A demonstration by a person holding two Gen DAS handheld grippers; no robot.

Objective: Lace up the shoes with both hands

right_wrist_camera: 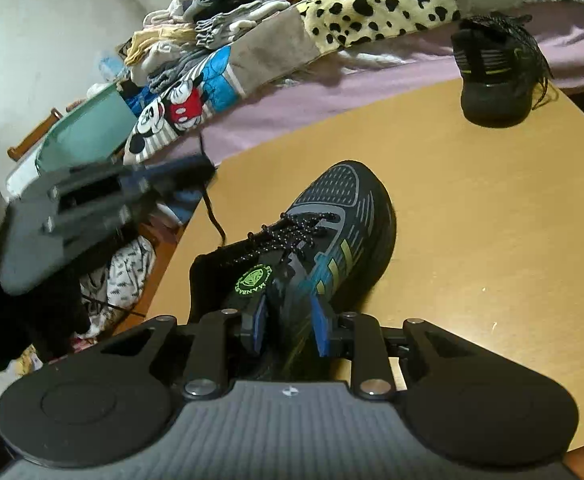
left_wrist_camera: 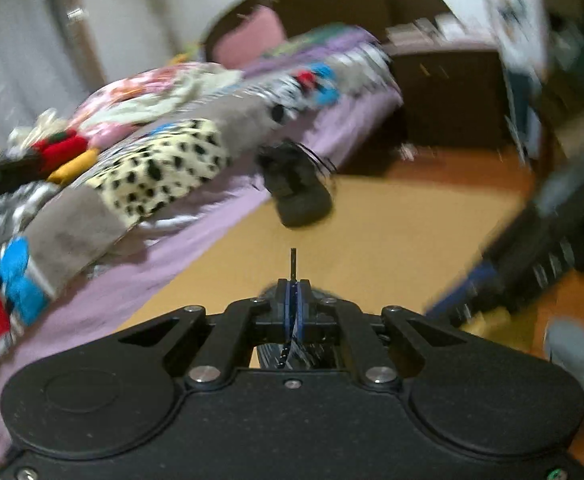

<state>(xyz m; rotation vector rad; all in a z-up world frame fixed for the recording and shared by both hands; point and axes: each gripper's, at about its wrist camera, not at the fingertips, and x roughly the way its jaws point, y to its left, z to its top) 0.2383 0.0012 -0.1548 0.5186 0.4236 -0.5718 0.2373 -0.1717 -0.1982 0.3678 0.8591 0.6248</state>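
we see a black mesh running shoe with blue and olive side stripes [right_wrist_camera: 332,240] lying on the tan wooden surface [right_wrist_camera: 492,240], toe pointing away from the right wrist camera, heel close under it. a round black and green logo patch [right_wrist_camera: 253,280] sits on its tongue, and a black lace flecked with white [right_wrist_camera: 292,232] crosses through the eyelets near the toe end. one strand of that lace [right_wrist_camera: 211,216] leaves the shoe at its left side and runs up and off toward the left hand-held gripper [right_wrist_camera: 195,168], which shows blurred past the surface's left edge in the right wrist view. in the left wrist view the left hand-held gripper [left_wrist_camera: 293,300] has its blue pads pressed together, clamped on the lace, whose stiff black tip [left_wrist_camera: 293,264] sticks out just beyond the fingertips while the speckled cord shows behind the pads. the right hand-held gripper [right_wrist_camera: 289,324] hangs over the heel and collar of the near shoe with its blue pads apart, one on each side of the shoe's ankle opening; we cannot tell whether either pad touches the shoe, and nothing is pinched between them. a second black shoe with loose laces [right_wrist_camera: 496,80] rests at the far edge of the surface, well apart from the first, beside a lilac bedsheet [right_wrist_camera: 332,92] covered with piled clothes and a spotted cream blanket [right_wrist_camera: 372,4].
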